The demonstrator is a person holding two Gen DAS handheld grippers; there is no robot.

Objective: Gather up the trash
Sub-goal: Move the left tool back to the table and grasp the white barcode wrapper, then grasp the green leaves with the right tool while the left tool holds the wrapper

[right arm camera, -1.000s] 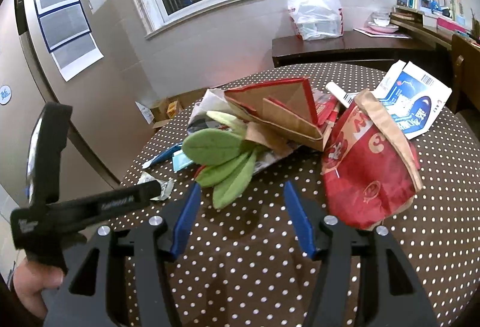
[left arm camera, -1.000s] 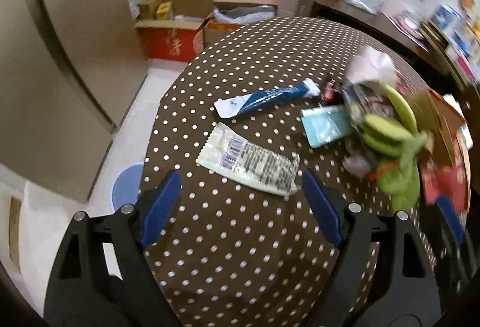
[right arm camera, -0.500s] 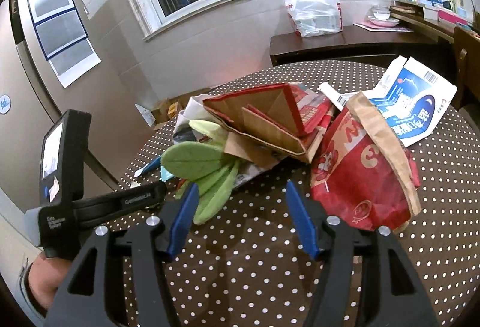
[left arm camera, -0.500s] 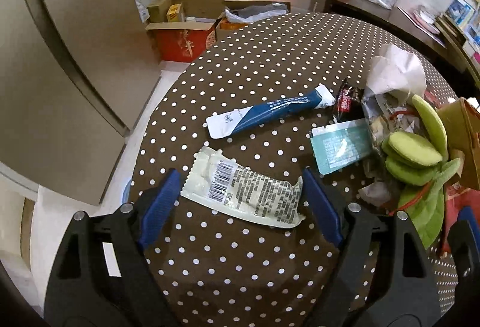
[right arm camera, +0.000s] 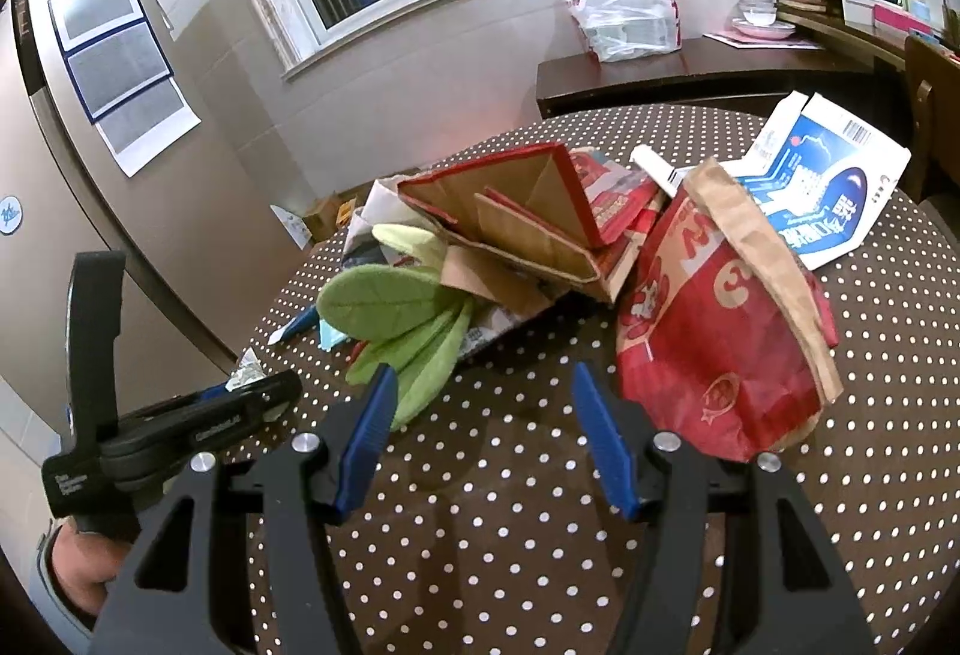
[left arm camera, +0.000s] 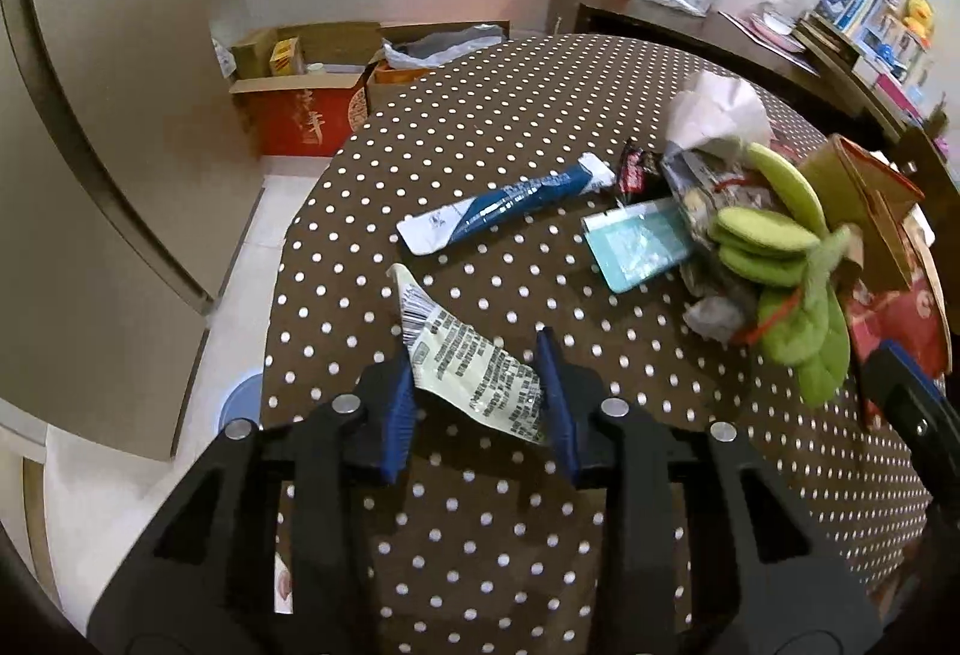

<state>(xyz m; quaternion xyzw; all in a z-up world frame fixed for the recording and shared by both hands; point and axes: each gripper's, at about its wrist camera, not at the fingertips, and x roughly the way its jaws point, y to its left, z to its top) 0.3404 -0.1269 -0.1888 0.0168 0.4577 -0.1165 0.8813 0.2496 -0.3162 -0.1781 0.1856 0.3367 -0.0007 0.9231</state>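
Note:
My left gripper [left arm camera: 480,385] is shut on a pale printed wrapper [left arm camera: 462,355], which buckles up off the brown dotted table [left arm camera: 492,132]. Beyond it lie a blue-and-white sachet [left arm camera: 510,205], a teal packet [left arm camera: 636,241], a dark candy wrapper [left arm camera: 633,166] and a heap with green felt leaves [left arm camera: 774,259]. My right gripper [right arm camera: 486,415] is open and empty above the table, just short of the green leaves [right arm camera: 396,319], a red paper bag [right arm camera: 720,331], folded red-brown cardboard [right arm camera: 522,217] and a blue-white carton [right arm camera: 822,193]. The left gripper [right arm camera: 240,397] shows at the left there.
Cardboard boxes [left arm camera: 306,102] stand on the floor past the table's far edge. A dark sideboard [right arm camera: 690,72] with a white plastic bag [right arm camera: 624,12] is behind the table. A blue stool [left arm camera: 240,403] is below the table's left edge.
My left gripper has closed on the pale wrapper, which has crumpled and risen between the fingers. The right gripper stays open and has barely moved.

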